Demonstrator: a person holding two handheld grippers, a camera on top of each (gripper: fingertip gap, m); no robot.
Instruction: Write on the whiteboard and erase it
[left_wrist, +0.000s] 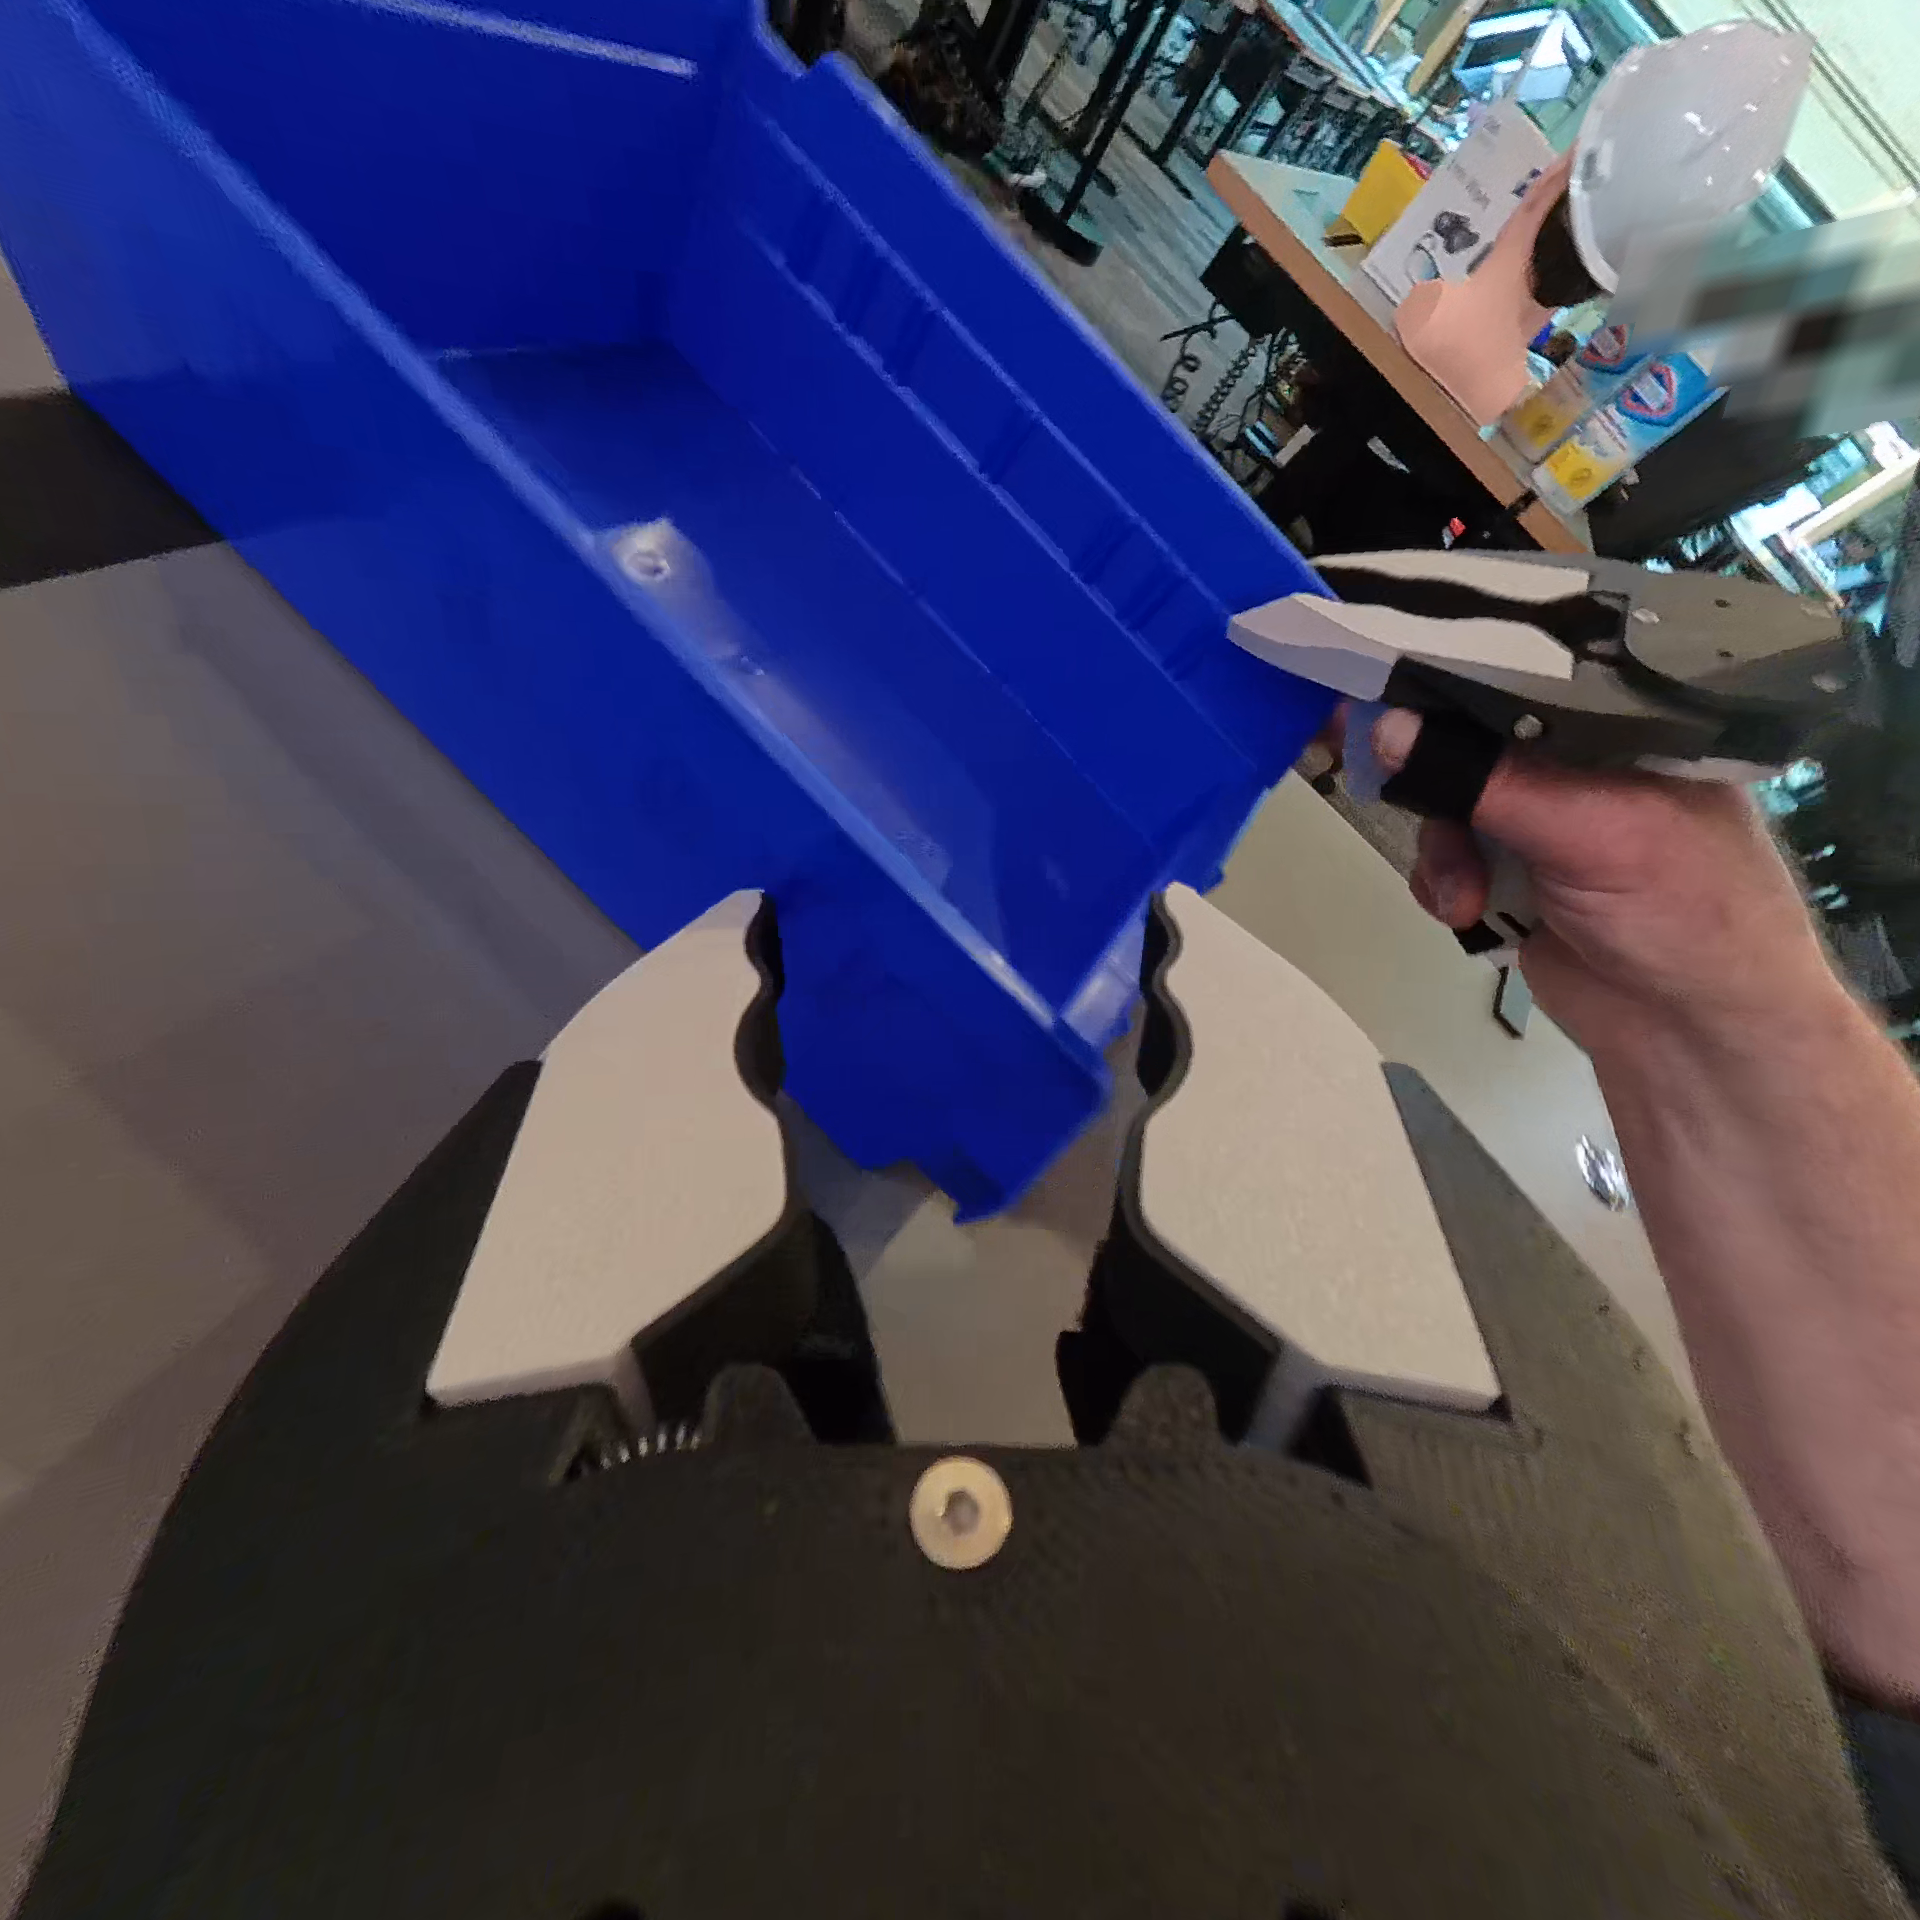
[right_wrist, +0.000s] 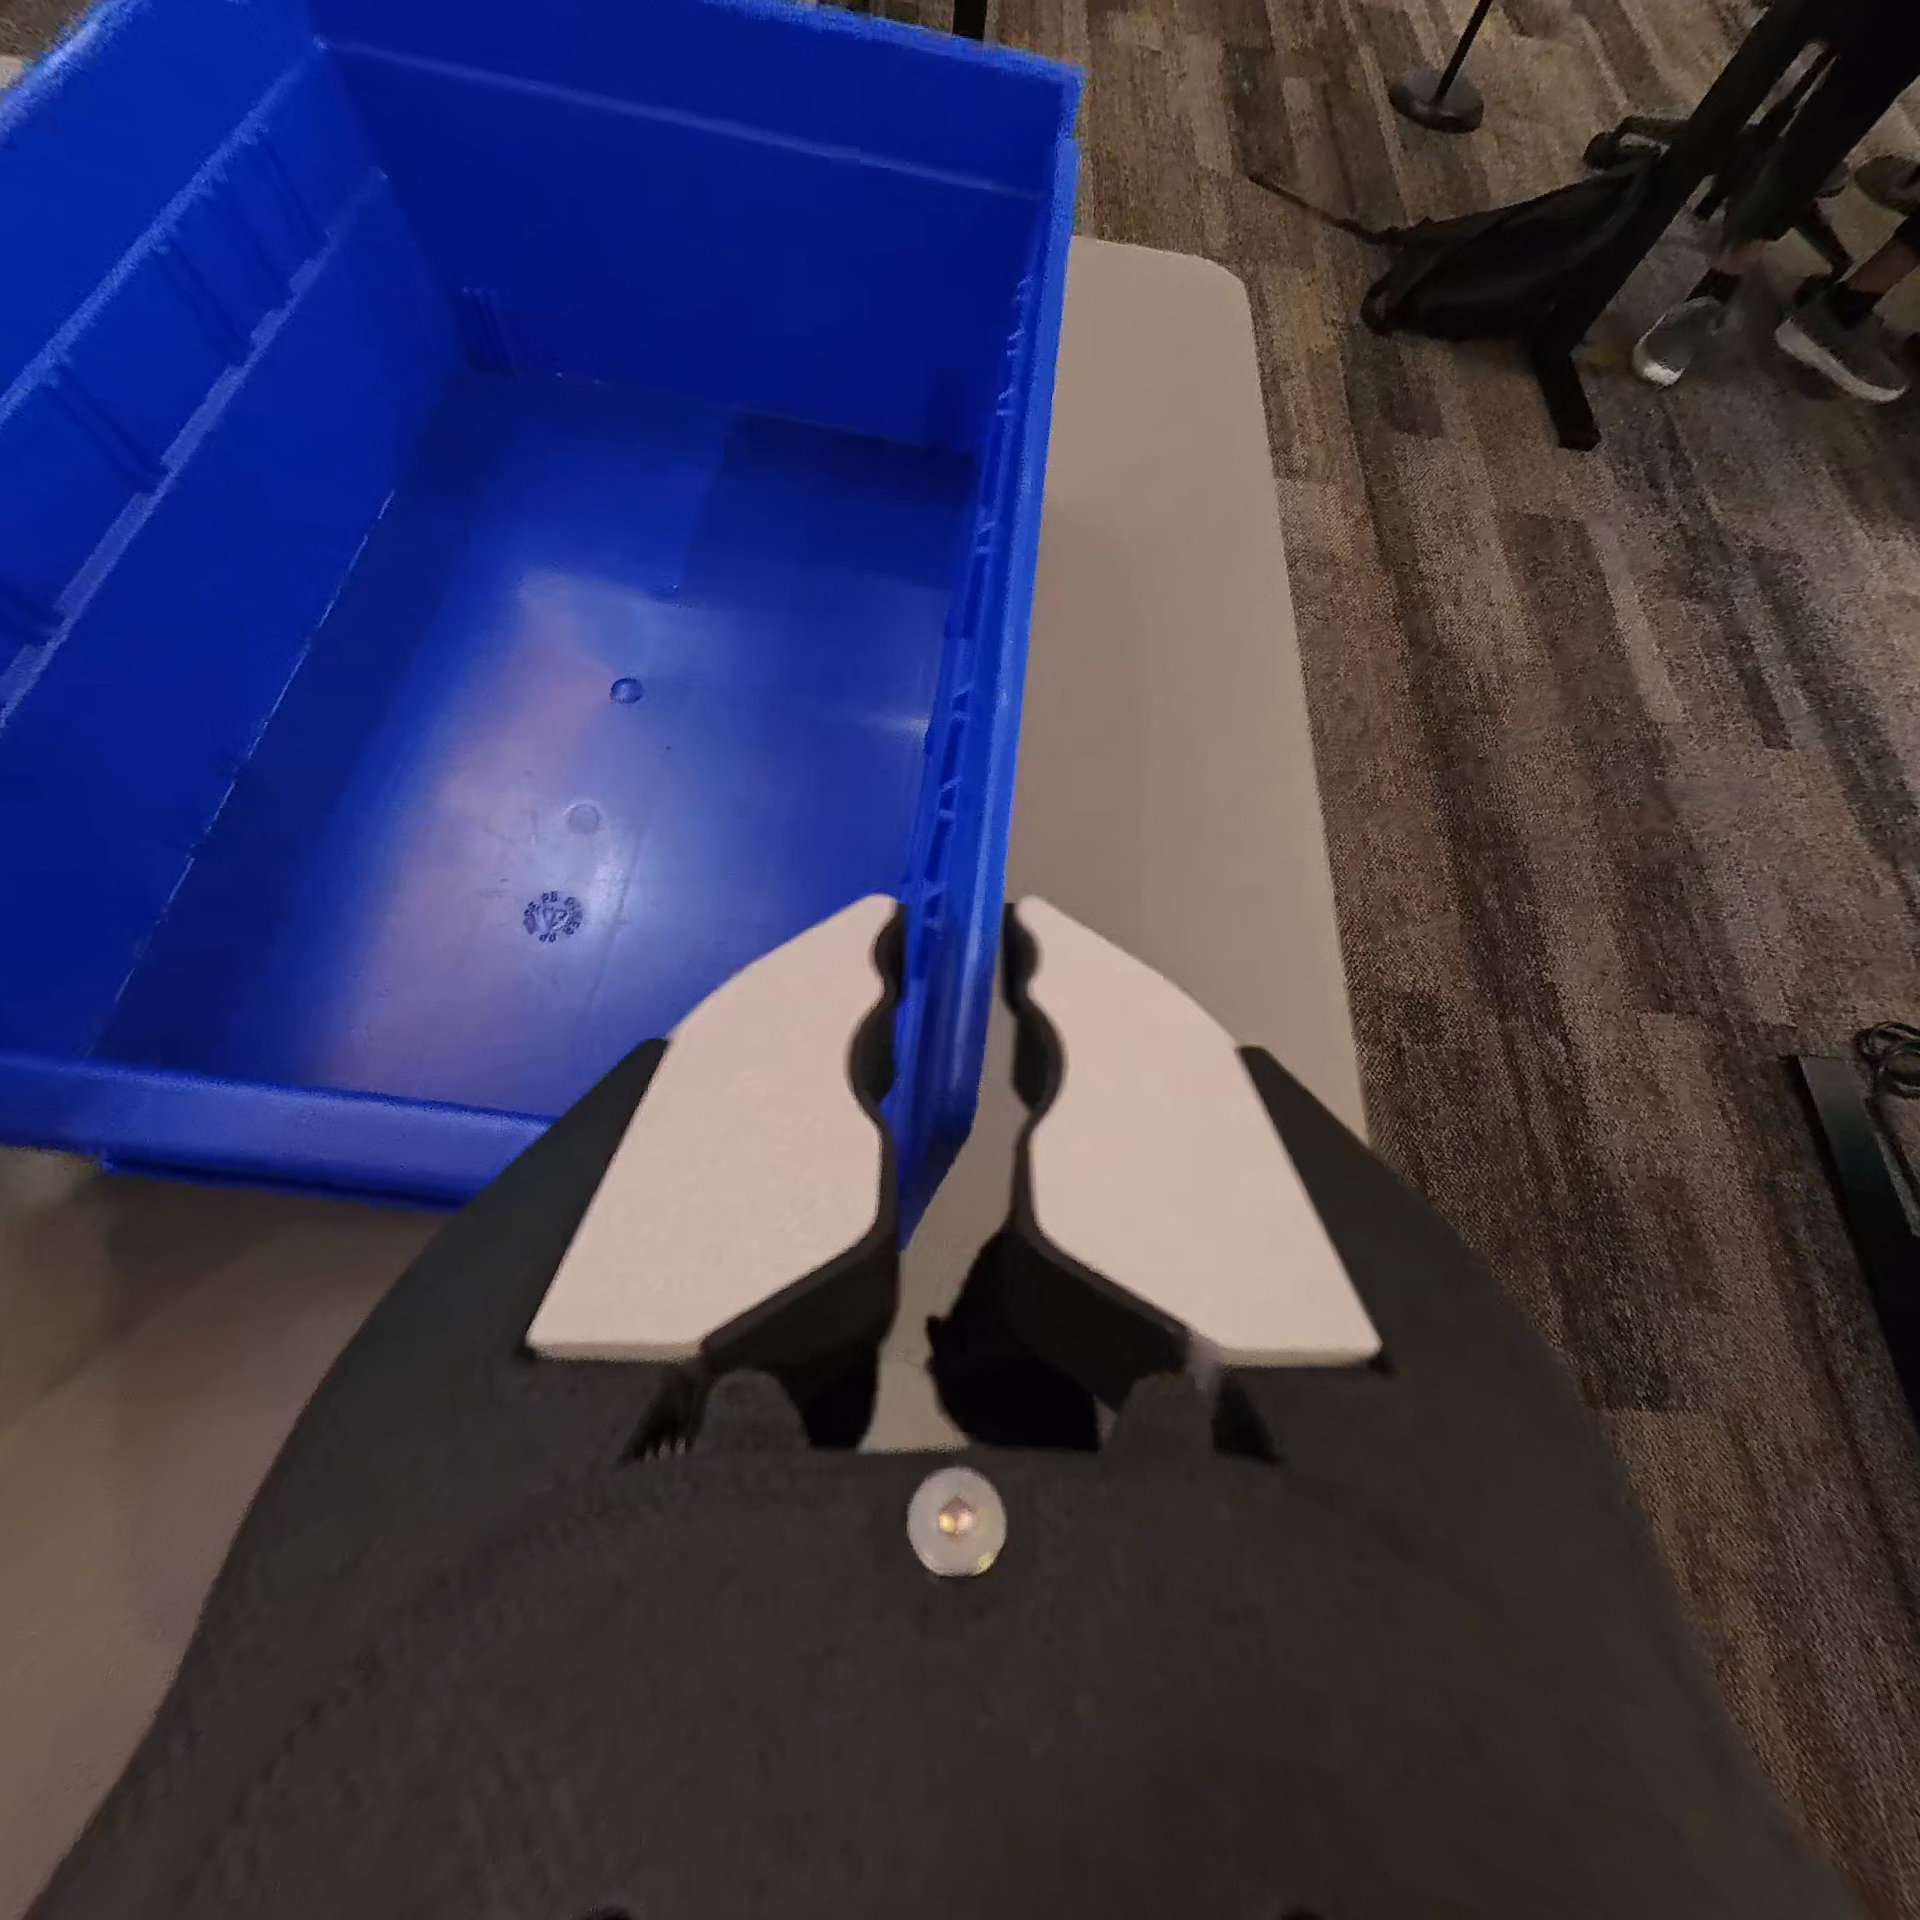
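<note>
Nearest to us, the left gripper (left_wrist: 956, 914) straddles a corner of the blue bin (left_wrist: 582, 499), jaws spread wide; the left pad seems to sit against the wall, but we cannot tell for certain whether both pads press. Our right gripper (right_wrist: 951, 914) is nearly closed over the bin's right wall rim, its left finger (right_wrist: 769, 1091) inside, the other outside, apparently pinching it. From the left view, that same gripper meets the rim at the far corner, a hand (left_wrist: 1621, 914) behind it. Bin sits on a pale table (right_wrist: 1174, 623), interior bare. No whiteboard, marker or eraser is in sight in either view. We judge this a setup or clearing step, bin handling, with writing not begun. Next move likely calls for a firm two-sided hold and a level lift or slide.
</note>
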